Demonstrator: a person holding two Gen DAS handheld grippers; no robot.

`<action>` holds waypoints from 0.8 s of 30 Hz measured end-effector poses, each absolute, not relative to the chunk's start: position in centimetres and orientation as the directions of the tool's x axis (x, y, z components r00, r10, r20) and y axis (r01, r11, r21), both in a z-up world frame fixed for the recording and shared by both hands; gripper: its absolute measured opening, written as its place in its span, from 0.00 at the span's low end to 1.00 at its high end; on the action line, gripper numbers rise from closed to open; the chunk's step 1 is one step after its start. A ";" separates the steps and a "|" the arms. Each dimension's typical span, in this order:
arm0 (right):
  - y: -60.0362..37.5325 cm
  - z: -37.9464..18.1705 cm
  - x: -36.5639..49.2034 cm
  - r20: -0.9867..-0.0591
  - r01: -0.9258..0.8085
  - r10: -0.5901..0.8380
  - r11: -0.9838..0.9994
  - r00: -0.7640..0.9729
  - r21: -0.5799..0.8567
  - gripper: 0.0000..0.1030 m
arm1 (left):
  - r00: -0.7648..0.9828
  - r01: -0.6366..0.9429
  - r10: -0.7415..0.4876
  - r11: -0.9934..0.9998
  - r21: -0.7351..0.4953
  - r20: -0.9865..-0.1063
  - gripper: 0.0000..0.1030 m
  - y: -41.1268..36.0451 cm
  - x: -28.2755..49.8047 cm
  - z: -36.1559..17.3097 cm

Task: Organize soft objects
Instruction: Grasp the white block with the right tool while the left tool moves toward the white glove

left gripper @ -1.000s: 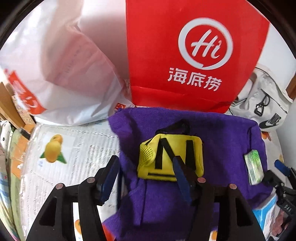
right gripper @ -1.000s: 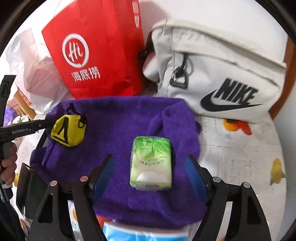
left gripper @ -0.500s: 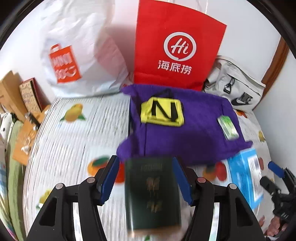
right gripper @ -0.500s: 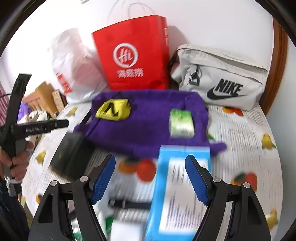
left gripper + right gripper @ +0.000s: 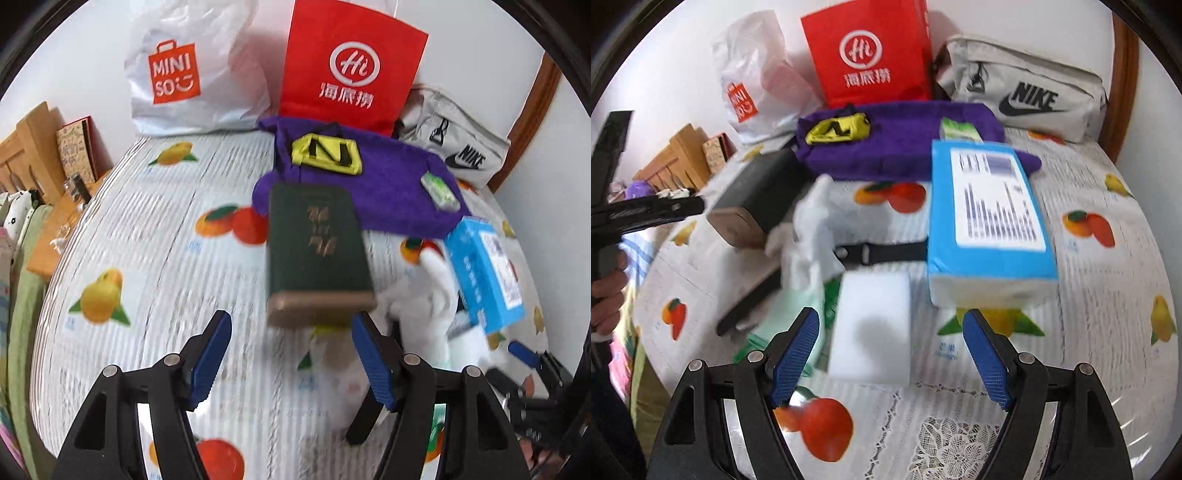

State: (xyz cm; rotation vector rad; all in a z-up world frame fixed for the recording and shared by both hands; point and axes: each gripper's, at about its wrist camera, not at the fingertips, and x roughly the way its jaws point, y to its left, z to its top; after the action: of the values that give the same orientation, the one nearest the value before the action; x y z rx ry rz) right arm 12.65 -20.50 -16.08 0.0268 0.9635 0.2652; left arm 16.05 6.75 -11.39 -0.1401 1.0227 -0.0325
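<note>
Ahead of the left tool [image 5: 290, 350], whose fingers stand wide apart with nothing held, a dark green book [image 5: 317, 243] lies on the fruit-print worktop [image 5: 155, 258]. Beyond it, a purple towel [image 5: 391, 192] carries a yellow pouch [image 5: 327, 153] and a green tissue pack [image 5: 439, 192]. The right tool [image 5: 890, 354] is likewise wide open and empty, with a white sponge [image 5: 871, 325] between its fingers and a blue box [image 5: 990, 221] just ahead.
</note>
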 end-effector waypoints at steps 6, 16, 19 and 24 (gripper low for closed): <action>-19.8 -18.9 13.6 -0.823 -0.224 0.273 0.957 0.499 0.182 0.77 | 0.514 -0.015 -0.098 0.992 -0.123 -0.852 0.64 5.9 13.9 -12.9; -21.1 -18.2 11.3 -0.783 -0.232 0.276 0.957 0.558 0.173 0.49 | 0.505 0.118 -0.198 0.980 -0.160 -0.840 0.64 0.6 13.8 -14.4; -22.0 -17.7 10.1 -0.776 -0.230 0.275 0.958 0.568 0.172 0.49 | 0.510 0.145 -0.208 0.977 -0.155 -0.834 0.64 -0.8 14.2 -14.5; -23.9 -17.2 8.6 -0.760 -0.202 0.247 0.967 0.602 0.154 0.49 | 0.508 0.180 -0.248 0.967 -0.180 -0.825 0.64 -3.0 15.1 -14.9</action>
State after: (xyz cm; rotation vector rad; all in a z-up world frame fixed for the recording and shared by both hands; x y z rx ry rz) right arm 8.63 -23.94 -17.22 0.0541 0.8878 0.2604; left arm 15.09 -2.99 -14.87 -0.0742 1.0057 -0.2581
